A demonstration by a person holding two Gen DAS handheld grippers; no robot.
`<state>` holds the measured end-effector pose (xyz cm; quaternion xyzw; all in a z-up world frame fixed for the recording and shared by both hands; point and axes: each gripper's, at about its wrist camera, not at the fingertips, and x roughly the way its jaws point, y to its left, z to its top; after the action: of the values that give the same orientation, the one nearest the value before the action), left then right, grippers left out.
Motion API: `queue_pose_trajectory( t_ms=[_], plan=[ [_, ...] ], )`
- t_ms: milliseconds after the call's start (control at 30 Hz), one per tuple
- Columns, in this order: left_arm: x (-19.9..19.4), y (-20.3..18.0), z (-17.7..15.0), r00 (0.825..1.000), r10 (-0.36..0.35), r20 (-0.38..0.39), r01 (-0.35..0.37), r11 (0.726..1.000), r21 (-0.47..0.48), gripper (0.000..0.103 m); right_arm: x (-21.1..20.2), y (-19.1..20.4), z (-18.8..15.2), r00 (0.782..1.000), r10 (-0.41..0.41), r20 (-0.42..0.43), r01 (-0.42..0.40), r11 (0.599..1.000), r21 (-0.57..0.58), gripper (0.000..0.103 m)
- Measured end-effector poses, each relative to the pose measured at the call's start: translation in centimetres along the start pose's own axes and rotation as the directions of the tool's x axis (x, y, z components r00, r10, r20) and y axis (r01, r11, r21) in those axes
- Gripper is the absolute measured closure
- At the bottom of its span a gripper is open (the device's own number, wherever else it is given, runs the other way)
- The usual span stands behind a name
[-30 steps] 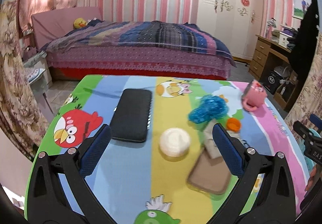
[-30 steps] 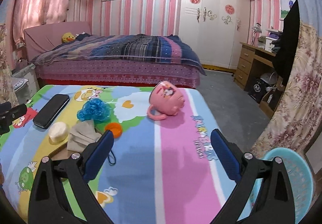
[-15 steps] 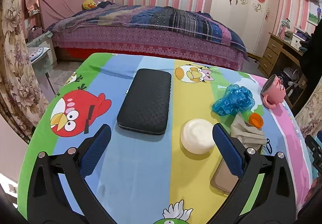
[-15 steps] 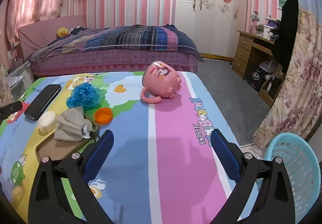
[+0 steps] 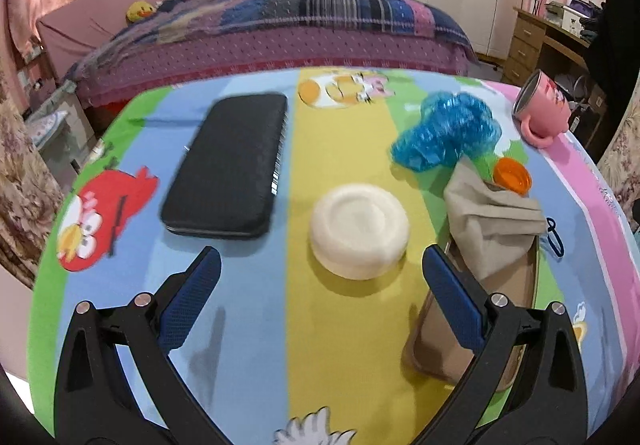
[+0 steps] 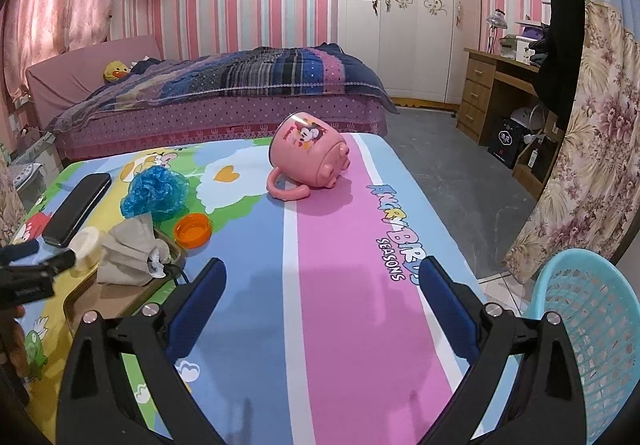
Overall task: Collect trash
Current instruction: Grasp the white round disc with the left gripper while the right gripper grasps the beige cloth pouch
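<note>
My left gripper (image 5: pixel 320 285) is open and empty, just short of a white round lid (image 5: pixel 360 231) on the cartoon tablecloth. A crumpled blue plastic bag (image 5: pixel 446 137), an orange cap (image 5: pixel 512 175) and a crumpled beige cloth (image 5: pixel 490 221) lie to its right. My right gripper (image 6: pixel 320 293) is open and empty over the pink stripe. In the right wrist view I see the blue bag (image 6: pixel 156 191), the orange cap (image 6: pixel 192 231), the beige cloth (image 6: pixel 128 251) and a light blue basket (image 6: pixel 580 345) on the floor at the right.
A black case (image 5: pixel 230 165) lies left of the lid. A pink mug (image 6: pixel 310 161) lies on its side at the table's far end. A brown tray (image 5: pixel 472 325) sits under the cloth. A bed stands beyond the table, a desk at the right.
My left gripper has moved forward and lower toward the white lid. My right gripper has come a little closer to the table; the basket shows larger.
</note>
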<state>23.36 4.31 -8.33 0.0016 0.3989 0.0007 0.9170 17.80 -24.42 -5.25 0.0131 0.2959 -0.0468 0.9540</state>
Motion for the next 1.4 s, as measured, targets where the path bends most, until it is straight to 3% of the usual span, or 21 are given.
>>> queue_pose_trajectory(
  t_ms=[300, 600, 833, 1000, 1167, 1400],
  plan=[
    [1.8, 0.4, 0.7, 0.999, -0.046, -0.029, 0.044, 0.996, -0.073, 0.007, 1.2, 0.4, -0.1, 1.000, 0.011, -0.016, -0.011, 1.000, 0.009, 0.008],
    [2.3, -0.5, 1.2, 0.994, -0.101, -0.033, 0.099, 0.993, -0.064, 0.042, 2.1, 2.1, -0.4, 0.999, 0.023, -0.040, -0.023, 1.000, -0.001, 0.008],
    [1.4, 0.0, 1.2, 0.994, -0.106, -0.018, 0.105, 0.993, -0.056, 0.042, 2.1, 4.9, -0.6, 0.998, 0.042, -0.041, -0.044, 0.998, -0.053, 0.008],
    [-0.9, 1.3, 1.2, 0.996, -0.071, 0.048, 0.072, 0.997, -0.030, 0.042, 2.2, 7.1, -0.5, 0.997, 0.065, -0.048, -0.069, 0.994, -0.088, 0.008],
    [-2.1, 3.2, 0.8, 0.998, -0.021, 0.067, 0.023, 1.000, -0.018, 0.042, 2.2, 9.2, -0.2, 0.993, 0.110, -0.045, -0.114, 0.988, -0.103, 0.008],
    [-4.5, 6.3, 0.6, 0.995, 0.018, 0.101, -0.011, 0.998, -0.063, 0.042, 2.9, 11.5, -0.3, 0.988, 0.136, -0.068, -0.143, 0.983, -0.116, 0.008]
  ],
)
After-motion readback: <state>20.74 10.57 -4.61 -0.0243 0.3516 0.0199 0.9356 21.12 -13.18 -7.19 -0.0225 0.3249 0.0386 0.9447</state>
